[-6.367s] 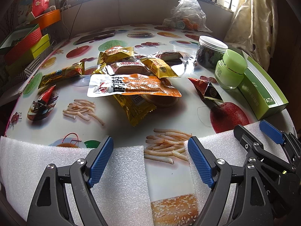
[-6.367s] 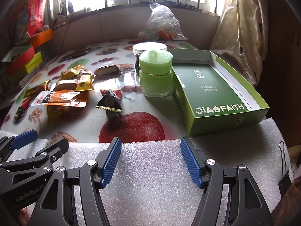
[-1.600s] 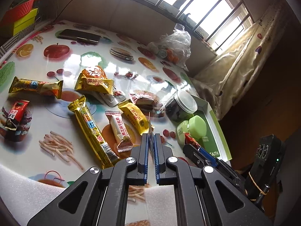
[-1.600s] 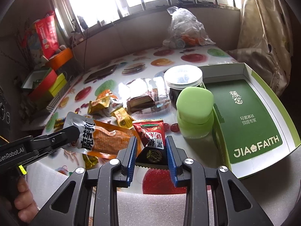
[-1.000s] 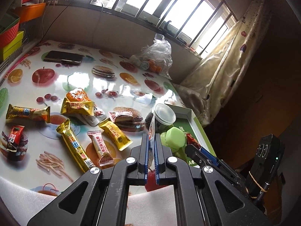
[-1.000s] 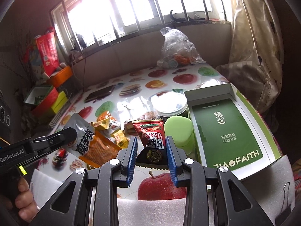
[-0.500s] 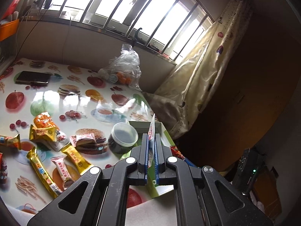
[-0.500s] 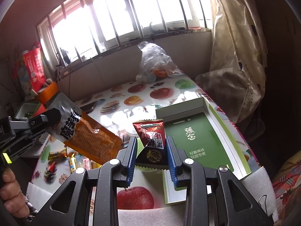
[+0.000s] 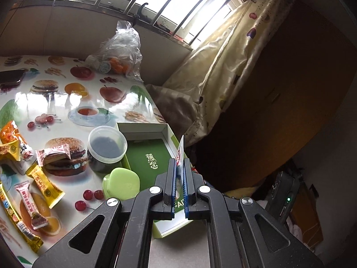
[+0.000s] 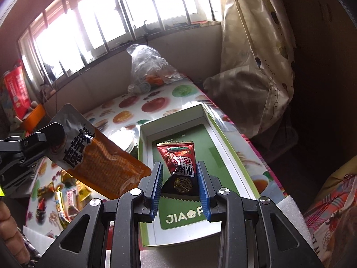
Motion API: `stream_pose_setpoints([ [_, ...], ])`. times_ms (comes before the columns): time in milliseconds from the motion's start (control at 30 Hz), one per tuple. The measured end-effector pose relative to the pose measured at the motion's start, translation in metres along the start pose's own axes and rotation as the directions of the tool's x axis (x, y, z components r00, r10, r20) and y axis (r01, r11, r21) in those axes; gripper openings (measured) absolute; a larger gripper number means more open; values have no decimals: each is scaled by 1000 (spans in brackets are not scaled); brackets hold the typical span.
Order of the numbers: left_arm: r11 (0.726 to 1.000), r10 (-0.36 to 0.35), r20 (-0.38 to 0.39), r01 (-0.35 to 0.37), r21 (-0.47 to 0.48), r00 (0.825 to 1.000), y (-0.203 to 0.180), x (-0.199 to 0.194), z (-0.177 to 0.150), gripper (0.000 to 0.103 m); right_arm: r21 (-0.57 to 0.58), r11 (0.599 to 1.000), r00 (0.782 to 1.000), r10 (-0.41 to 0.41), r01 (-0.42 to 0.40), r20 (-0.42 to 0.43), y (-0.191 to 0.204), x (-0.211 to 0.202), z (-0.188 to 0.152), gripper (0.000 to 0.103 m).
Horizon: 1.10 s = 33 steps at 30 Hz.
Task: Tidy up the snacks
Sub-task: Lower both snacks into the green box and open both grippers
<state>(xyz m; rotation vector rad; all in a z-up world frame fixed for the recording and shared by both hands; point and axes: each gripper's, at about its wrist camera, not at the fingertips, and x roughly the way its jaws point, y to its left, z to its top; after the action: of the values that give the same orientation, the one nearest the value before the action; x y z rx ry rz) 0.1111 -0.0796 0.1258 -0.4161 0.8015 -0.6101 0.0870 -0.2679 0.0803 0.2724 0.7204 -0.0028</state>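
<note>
The right gripper clamps a red triangular snack packet above the open green box, whose green floor shows no snacks in it. The left gripper, jaws pressed nearly together, pinches an orange snack pouch held in the air beside the box. Beyond stand a pale green jar and a clear-lidded dark jar; wrapped snacks lie loose on the fruit-print tablecloth, a knotted plastic bag farthest.

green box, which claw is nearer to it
Right. The right claw holds its red packet over the green box; the left claw, with the orange pouch, is beside it.
</note>
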Motion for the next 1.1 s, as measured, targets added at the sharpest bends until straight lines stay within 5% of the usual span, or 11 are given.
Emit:
stream_pose_setpoints([
  [333, 999, 43, -107, -41, 24, 993, -2, 43, -3, 5, -5, 999, 997, -35, 35, -73, -23, 27, -6, 29],
  [867, 987, 157, -168, -150, 55, 973, 5, 84, 1, 7, -62, 992, 986, -114, 107, -118, -28, 55, -14, 30],
  [1100, 983, 182, -212, -170, 76, 960, 10, 102, 4, 17, -60, 989, 984, -140, 134, -111, -27, 55, -15, 40],
])
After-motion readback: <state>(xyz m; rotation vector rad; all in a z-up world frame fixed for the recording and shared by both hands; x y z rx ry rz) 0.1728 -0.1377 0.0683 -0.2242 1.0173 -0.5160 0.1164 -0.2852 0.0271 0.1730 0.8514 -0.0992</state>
